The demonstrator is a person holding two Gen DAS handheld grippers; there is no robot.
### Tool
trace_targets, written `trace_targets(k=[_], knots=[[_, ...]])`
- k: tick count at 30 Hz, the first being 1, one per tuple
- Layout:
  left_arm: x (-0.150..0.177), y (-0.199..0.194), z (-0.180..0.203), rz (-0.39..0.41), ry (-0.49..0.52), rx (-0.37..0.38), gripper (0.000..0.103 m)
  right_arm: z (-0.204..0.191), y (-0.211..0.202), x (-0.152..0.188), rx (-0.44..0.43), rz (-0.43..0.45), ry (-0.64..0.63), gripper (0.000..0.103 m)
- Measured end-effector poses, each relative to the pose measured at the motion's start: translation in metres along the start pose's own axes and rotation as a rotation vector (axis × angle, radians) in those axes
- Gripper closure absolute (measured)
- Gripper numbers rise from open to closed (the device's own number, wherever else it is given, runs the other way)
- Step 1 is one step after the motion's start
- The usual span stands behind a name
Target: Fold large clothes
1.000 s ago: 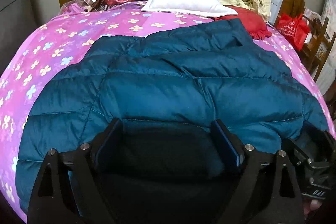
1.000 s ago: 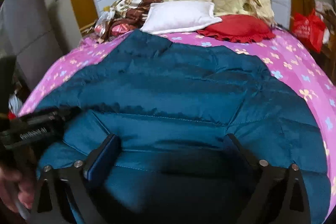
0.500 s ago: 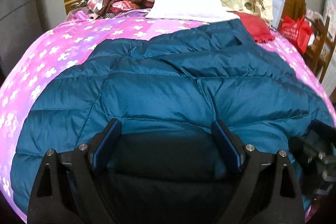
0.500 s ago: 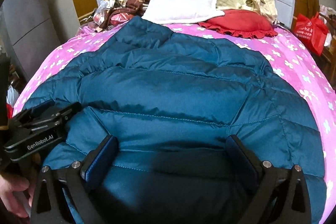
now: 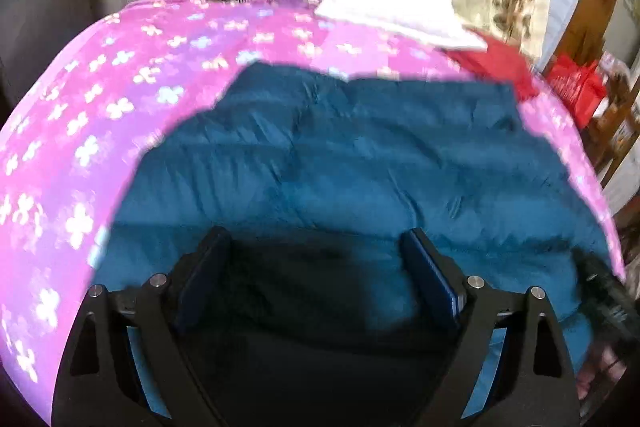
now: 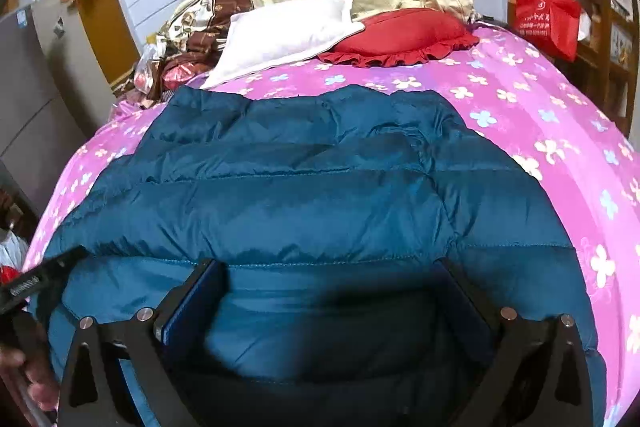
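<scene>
One teal jacket [image 6: 304, 195] lies spread flat on the bed [image 6: 540, 115], probably so its panels can be folded over cleanly. The two grippers, left gripper [image 5: 316, 287] and right gripper [image 6: 332, 311], hover over its near hem with jaws wide and nothing held, likely placed to take that edge. Behind it sit one white pillow [image 6: 288, 27] and one red cushion [image 6: 400, 35].

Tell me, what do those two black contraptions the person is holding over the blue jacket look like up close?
Each is a black, two-pronged tool. The left gripper and right gripper have angular black arms with triangular cut-outs and round silver bolts. Their fingers carry flat dark-blue pads on the inner faces. Seen from the right wrist view, the left tool's black body bears small white lettering, too blurred to read. No cables or sleeves show.
</scene>
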State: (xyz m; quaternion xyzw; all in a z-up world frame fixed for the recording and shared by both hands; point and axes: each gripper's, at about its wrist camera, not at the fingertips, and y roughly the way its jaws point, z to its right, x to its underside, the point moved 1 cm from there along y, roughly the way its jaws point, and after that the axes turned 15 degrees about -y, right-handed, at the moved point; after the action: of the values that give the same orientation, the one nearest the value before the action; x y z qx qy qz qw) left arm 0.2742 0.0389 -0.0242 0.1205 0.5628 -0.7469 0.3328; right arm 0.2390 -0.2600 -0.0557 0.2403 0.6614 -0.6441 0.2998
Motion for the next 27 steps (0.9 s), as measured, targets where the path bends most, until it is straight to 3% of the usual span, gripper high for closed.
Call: trace_targets(k=[2,4,7,9,11,13,15,17,20,22,25,27], knots=[[-0.019,-0.014,-0.022,0.066,-0.054,-0.003,0.014,0.0,0.0,0.001,0.002,0.006,-0.001,0.0],[-0.037,-0.014,-0.052,0.063,-0.135,-0.014,0.014,0.001,-0.001,0.001,0.001,0.008,-0.001,0.0],[-0.048,0.009,-0.104,-0.052,-0.286,0.013,0.014,0.0,-0.002,0.002,0.002,0.011,-0.007,0.0],[-0.046,0.03,-0.125,-0.145,-0.329,0.037,0.014,0.001,-0.002,0.003,0.002,0.012,-0.007,0.0],[-0.044,0.043,-0.137,-0.204,-0.381,0.13,0.014,0.0,-0.001,0.004,0.003,0.01,-0.008,0.0],[-0.043,0.044,-0.131,-0.213,-0.367,0.196,0.014,0.0,-0.001,0.004,0.005,0.011,-0.009,0.0],[-0.044,0.055,-0.125,-0.268,-0.353,0.328,0.014,0.0,-0.001,0.004,0.006,0.011,-0.009,0.0],[-0.048,0.059,-0.122,-0.26,-0.324,0.351,0.014,0.0,-0.002,0.005,0.008,0.013,-0.01,0.0],[-0.051,0.062,-0.128,-0.225,-0.356,0.42,0.015,-0.001,-0.002,0.005,0.004,0.012,-0.011,0.0],[-0.052,0.063,-0.133,-0.222,-0.374,0.395,0.039,-0.002,-0.002,0.005,0.002,0.013,-0.014,0.0],[-0.051,0.059,-0.127,-0.214,-0.341,0.375,0.055,-0.003,-0.003,0.004,0.003,0.011,-0.017,0.0],[-0.048,0.053,-0.118,-0.193,-0.282,0.335,0.059,-0.003,-0.004,0.004,0.007,0.009,-0.025,0.0]])
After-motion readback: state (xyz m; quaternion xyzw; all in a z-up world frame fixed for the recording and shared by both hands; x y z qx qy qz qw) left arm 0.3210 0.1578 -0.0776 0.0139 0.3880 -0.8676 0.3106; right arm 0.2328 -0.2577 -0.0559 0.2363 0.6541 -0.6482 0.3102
